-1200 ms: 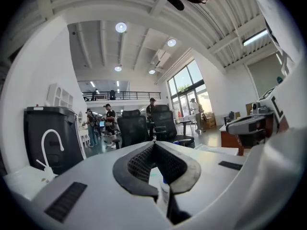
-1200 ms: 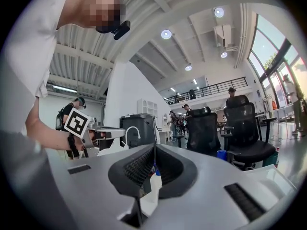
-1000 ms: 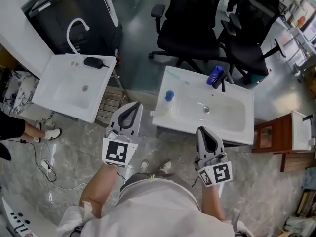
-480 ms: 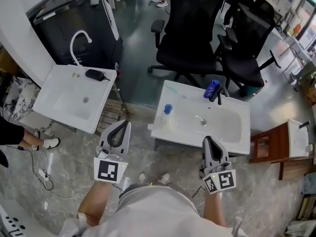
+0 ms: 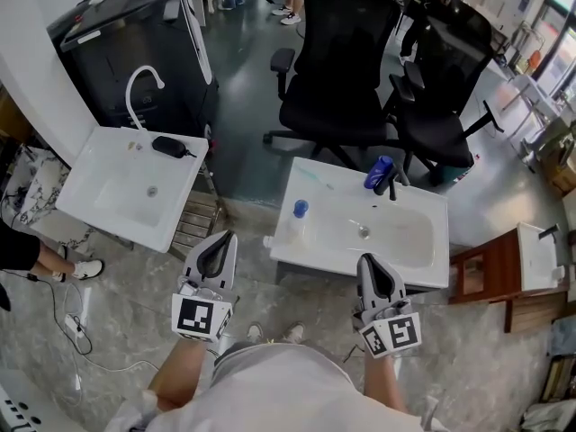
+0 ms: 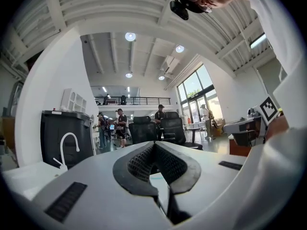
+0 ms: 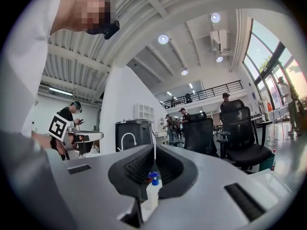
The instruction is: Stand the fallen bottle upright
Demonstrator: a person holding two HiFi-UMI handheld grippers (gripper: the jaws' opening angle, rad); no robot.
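Left tool (image 5: 220, 240), right tool (image 5: 371, 262): jaws sitting together, empty.
Bottle (image 5: 297, 224) standing upright at basin's (image 5: 316, 256) 9 o'clock rim.

- The bottle (image 5: 296, 228) is pale and translucent with a blue cap (image 5: 301, 208).
- It stands upright, cap uppermost (the right gripper view shows this plainly).
- It rests on the left rim of the white sink (image 5: 360, 265), near the front corner and well apart from the faucet.
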